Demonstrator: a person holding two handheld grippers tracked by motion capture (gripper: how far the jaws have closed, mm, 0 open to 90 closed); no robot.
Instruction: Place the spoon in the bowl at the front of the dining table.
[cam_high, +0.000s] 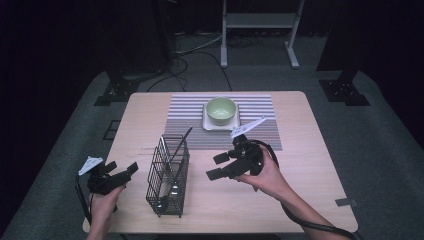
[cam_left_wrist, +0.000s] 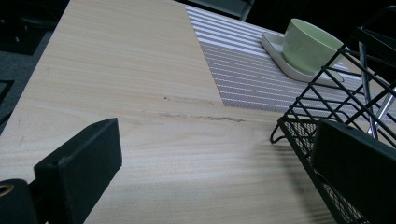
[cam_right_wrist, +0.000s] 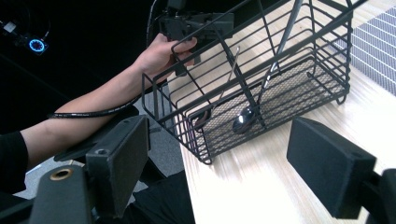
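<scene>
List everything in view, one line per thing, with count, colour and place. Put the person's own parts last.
Wire basket: one, black, near left part of the table, between the grippers.
Utensils: several, metal and dark, standing in the basket; exact count unclear.
Bowl: one, pale green, on the dish.
Dish: one, white, square, on the mat.
Striped mat: one, grey and white, far centre of the table.
Table: one, light wood.
Left gripper: one, black, open, left of the basket.
Right gripper: one, black, open, right of the basket.
</scene>
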